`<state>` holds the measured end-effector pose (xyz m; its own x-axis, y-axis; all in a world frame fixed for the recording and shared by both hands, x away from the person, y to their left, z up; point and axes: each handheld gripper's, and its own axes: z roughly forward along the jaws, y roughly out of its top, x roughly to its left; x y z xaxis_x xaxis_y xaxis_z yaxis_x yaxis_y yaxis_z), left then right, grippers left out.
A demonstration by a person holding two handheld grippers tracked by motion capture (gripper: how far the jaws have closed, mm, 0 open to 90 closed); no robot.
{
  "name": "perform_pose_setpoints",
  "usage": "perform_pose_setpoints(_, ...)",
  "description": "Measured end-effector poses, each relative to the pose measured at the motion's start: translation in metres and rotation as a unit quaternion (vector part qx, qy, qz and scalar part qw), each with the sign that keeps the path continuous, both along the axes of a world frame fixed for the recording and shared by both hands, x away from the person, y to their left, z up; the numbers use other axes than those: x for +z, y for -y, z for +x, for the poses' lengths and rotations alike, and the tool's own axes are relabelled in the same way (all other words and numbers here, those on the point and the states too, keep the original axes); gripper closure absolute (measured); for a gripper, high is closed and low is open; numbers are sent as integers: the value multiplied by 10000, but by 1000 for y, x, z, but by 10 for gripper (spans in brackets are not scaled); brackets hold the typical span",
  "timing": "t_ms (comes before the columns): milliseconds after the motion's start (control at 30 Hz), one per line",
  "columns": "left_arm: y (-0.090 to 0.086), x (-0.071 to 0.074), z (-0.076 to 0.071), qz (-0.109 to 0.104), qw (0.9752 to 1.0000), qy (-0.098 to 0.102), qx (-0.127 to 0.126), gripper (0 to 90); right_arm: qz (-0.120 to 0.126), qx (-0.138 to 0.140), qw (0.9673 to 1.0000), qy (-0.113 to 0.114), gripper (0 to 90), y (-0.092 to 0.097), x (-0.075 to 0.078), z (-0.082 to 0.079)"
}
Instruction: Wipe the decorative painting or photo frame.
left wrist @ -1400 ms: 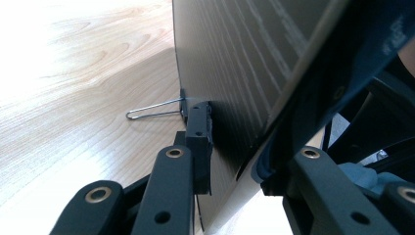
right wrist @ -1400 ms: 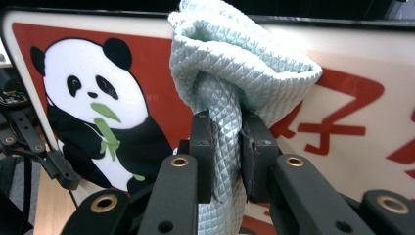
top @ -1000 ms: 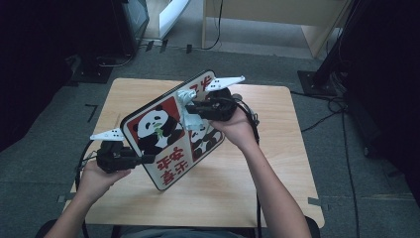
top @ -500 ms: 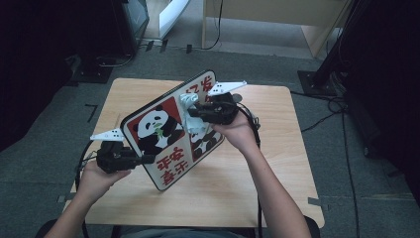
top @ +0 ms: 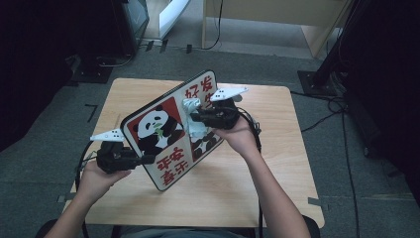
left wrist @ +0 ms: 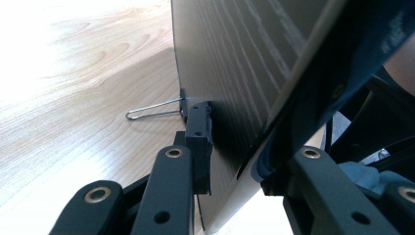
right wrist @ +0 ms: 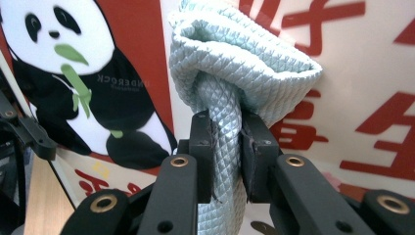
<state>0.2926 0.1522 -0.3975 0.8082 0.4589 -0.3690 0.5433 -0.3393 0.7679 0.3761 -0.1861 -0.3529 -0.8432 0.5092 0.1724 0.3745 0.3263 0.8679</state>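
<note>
**Wiping under way, board face partly covered**

Your left gripper (top: 143, 159) clamps the panda board's (top: 163, 134) lower edge, tilting it. Your right gripper (right wrist: 226, 129) pinches the bunched blue cloth (right wrist: 235, 63), pressed against the board's middle just ahead. Most of the face looks left to wipe.

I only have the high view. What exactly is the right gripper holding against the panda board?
Observer: The right gripper is shut on a pale blue quilted cloth, bunched between its black pads.
Operator: Is the left one really gripping the board?
Observer: Yes, the left gripper clamps the edge of the red-and-white panda picture board; its back is wood-grain.
Operator: Anything behind the board?
Observer: A thin wire loop sticks out from its back, over the light wooden table.
</note>
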Motion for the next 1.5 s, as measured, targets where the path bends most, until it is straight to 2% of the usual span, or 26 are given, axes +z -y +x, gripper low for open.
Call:
perform_pose_setpoints(500, 0, 0, 0, -5, 10000, 6, -15, 724, 46, -32, 10000, -78, 781, 5, -19, -4)
perform_pose_setpoints(1067, 0, 0, 0, 1, 10000, 20, -30, 722, 60, -92, 9999, -34, 781, 7, -36, -10)
perform_pose_setpoints(1367, 0, 0, 0, 0, 10000, 19, -31, 721, -5, -73, 9998, -176, 780, 8, -46, -11)
perform_pose_setpoints(1500, 0, 0, 0, 5, 10000, 21, -37, 721, 53, -91, 9998, -170, 780, 9, -52, -13)
